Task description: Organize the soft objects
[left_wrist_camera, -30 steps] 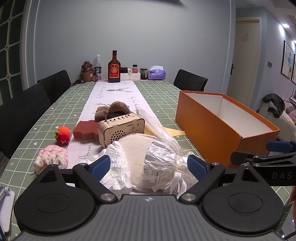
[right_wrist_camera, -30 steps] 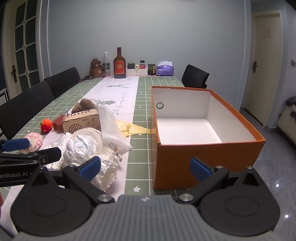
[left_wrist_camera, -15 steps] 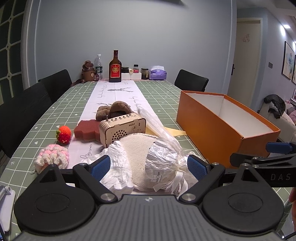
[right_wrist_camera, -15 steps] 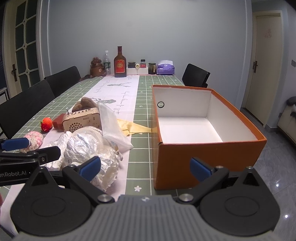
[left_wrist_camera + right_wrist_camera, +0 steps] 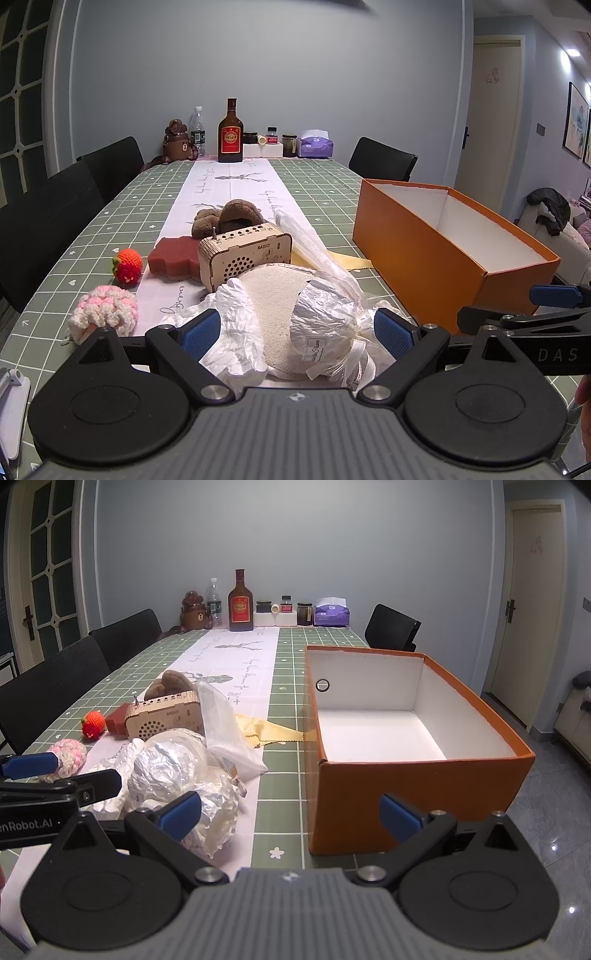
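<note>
Soft things lie on the table's near left: a crumpled white and silver plastic bag [image 5: 325, 321] over a round beige pad [image 5: 273, 295], a pink crochet piece [image 5: 105, 312], a crochet strawberry [image 5: 127, 266], a dark red sponge [image 5: 171, 256], a brown plush [image 5: 231, 218] and a yellow cloth [image 5: 266, 729]. An empty orange box [image 5: 417, 738] stands on the right. My left gripper [image 5: 295, 330] is open, its pads either side of the bag. My right gripper [image 5: 290, 814] is open and empty before the box's near left corner.
A wooden radio [image 5: 243, 254] stands among the soft things, with a clear plastic sleeve [image 5: 310, 247] beside it. Bottles, jars, a bear figure [image 5: 177, 144] and a tissue box [image 5: 316, 144] line the far end. Black chairs [image 5: 110, 170] flank the table.
Both grippers have drifted very slightly; the scene has shifted a little in both views. Both stay open. Nothing on the table has moved.
</note>
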`<state>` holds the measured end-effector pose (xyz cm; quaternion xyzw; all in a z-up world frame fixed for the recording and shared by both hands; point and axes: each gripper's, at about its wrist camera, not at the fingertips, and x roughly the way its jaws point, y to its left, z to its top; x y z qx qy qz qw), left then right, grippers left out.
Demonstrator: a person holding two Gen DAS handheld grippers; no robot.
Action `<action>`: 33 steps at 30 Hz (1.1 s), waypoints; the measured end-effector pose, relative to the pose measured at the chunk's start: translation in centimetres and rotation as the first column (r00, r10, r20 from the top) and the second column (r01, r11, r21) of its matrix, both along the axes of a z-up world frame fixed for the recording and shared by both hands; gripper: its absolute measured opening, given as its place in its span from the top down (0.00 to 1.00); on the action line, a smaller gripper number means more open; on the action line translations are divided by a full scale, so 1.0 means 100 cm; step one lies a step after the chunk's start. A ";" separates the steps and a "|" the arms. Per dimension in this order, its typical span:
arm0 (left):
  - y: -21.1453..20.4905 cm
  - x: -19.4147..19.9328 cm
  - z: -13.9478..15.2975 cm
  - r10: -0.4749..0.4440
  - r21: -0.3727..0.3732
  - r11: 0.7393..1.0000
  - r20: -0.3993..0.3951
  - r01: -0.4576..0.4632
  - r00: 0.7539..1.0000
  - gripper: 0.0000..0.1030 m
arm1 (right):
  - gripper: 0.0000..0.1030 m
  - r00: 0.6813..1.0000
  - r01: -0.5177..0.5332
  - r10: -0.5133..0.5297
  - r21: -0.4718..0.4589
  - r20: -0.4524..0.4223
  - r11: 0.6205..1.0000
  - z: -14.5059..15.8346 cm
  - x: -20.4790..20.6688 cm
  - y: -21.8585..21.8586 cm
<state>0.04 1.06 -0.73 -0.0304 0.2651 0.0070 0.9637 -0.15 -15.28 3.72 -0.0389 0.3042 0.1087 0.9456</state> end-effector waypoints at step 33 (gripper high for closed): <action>0.041 0.018 -0.030 0.003 -0.067 0.998 -0.142 -0.013 0.990 0.28 | 0.23 0.948 -0.318 0.316 -0.056 -0.044 0.947 -0.028 0.024 0.060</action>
